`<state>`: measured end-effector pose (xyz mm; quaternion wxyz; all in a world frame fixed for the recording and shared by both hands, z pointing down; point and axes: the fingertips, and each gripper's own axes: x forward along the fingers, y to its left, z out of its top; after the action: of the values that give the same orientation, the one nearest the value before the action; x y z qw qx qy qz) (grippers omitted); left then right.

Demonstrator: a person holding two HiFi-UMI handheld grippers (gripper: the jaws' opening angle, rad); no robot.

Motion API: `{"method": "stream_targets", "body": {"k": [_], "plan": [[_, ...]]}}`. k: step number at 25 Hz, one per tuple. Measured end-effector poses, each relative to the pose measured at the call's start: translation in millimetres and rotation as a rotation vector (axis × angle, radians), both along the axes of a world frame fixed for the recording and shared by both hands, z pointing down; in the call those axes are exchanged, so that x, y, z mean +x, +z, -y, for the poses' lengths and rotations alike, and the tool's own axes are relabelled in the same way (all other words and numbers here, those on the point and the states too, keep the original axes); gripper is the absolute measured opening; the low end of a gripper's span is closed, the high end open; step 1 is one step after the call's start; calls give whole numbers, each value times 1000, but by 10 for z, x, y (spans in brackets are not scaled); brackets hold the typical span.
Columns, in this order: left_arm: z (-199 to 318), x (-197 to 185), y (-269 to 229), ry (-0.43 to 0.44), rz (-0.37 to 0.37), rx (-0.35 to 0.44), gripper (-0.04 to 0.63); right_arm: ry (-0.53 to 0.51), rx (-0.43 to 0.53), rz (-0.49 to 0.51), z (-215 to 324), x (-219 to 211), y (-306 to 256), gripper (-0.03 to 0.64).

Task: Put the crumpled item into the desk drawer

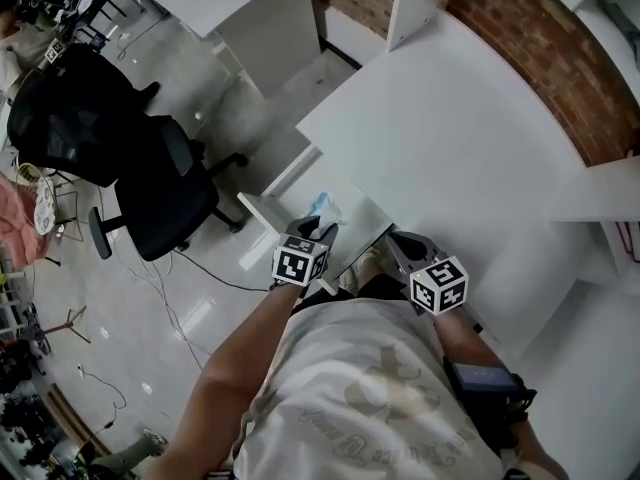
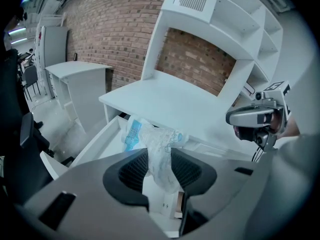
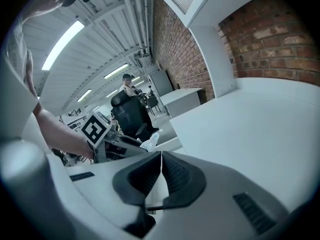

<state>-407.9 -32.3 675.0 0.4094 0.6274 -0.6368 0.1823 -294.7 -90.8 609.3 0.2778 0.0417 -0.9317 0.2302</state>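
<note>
crumpled item (image 2: 158, 143): white-blue plastic, pinched in left claw (image 2: 159, 165), above desk drawer (image 2: 100, 137) | desk drawer: white, pulled open

Crumpled item (image 2: 156, 145): thin, wrinkled translucent film, probably plastic, with blue print. Desk (image 1: 470, 138) and drawer (image 2: 100, 136): smooth matt white board. Wall (image 2: 115, 29): rough red brick. Floor (image 1: 190, 308): glossy pale grey, reflective. Office chair (image 1: 60, 123): black mesh back, matt. Left gripper (image 2: 160, 156): matt grey plastic shell; pads (image 2: 136, 170): black, ribbed.
</note>
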Motion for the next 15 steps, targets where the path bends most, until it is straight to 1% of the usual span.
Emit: {"method": "stream_targets", "body": {"k": [9,15], "plan": [[171,-71,476,-23,-39,-71,156,-36,-19,-22,213,-204,130,24],[205,-66,810,-32,-64,-114,156,-54,-36,-25,232,-322,244,25]]}}
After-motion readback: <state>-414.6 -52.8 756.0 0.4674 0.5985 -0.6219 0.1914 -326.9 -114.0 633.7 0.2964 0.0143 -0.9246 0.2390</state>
